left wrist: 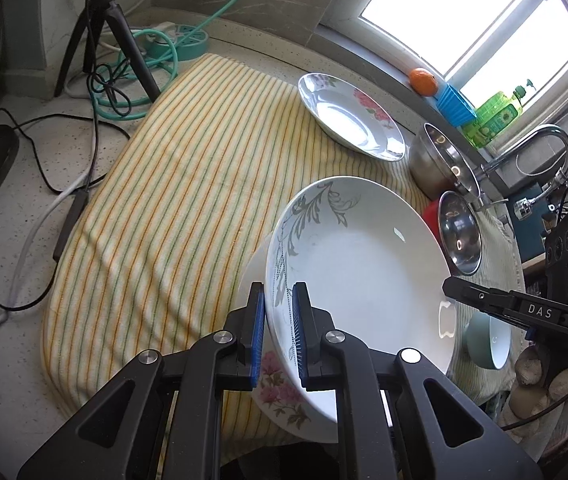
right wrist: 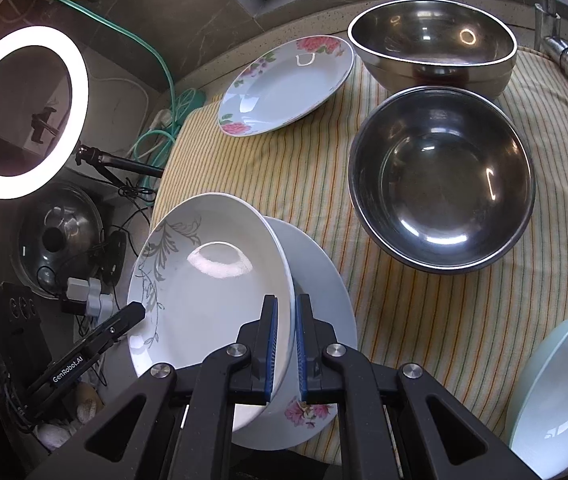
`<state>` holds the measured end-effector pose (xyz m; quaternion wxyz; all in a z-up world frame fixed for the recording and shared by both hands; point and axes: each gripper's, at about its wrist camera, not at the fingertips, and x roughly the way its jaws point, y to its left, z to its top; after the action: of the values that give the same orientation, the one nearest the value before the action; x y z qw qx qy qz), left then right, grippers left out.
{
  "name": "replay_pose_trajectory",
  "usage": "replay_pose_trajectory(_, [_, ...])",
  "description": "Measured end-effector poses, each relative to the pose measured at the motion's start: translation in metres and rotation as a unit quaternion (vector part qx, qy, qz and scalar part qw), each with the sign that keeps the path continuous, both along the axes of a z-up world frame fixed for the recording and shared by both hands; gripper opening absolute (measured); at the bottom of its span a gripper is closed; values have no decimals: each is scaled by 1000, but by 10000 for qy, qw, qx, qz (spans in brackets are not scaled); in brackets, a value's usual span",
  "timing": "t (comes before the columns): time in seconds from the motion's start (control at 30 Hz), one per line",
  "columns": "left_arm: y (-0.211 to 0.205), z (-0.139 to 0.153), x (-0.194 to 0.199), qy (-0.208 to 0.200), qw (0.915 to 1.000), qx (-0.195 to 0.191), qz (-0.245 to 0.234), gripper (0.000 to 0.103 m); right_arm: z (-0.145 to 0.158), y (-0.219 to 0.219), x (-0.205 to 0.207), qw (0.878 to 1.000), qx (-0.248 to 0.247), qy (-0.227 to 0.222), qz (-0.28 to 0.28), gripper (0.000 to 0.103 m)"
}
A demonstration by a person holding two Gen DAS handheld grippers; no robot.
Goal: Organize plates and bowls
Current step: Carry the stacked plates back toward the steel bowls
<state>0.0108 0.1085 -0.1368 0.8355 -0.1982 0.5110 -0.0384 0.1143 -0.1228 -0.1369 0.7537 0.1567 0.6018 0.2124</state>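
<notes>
The white plate with a grey leaf pattern (left wrist: 360, 264) is held by its rim from opposite sides, above the pink-flowered plate (right wrist: 316, 308) that lies on the yellow striped cloth (left wrist: 172, 184).

The left gripper (left wrist: 278, 332) reaches down at a steep slant, its blue pads (left wrist: 258, 340) clamped narrowly on the leaf plate's near rim, one pad inside the rim and one outside. The right gripper (right wrist: 285, 350) slants down likewise and is pinched tight on the opposite rim, its blue pads (right wrist: 271, 350) on either side of the edge. In each wrist view the other gripper's black fingers show at the plate's far edge, with part of a gloved hand behind them.

The leaf plate sits tilted, overlapping the flowered plate below; whether the two touch cannot be told.

Beyond the leaf plate, a second flowered plate (right wrist: 288, 84) lies at the cloth's far edge. To its right stand two steel bowls (right wrist: 440, 176), one behind the other. A pale green bowl (right wrist: 560, 392) sits at the near right of the leaf plate.
</notes>
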Motion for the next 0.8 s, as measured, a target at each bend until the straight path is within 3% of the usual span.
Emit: replay_pose_trajectory(0.8, [-15, -13, -1, 85, 9983, 471, -340, 11, -19, -1, -27, 9989, -457, 13, 75, 8])
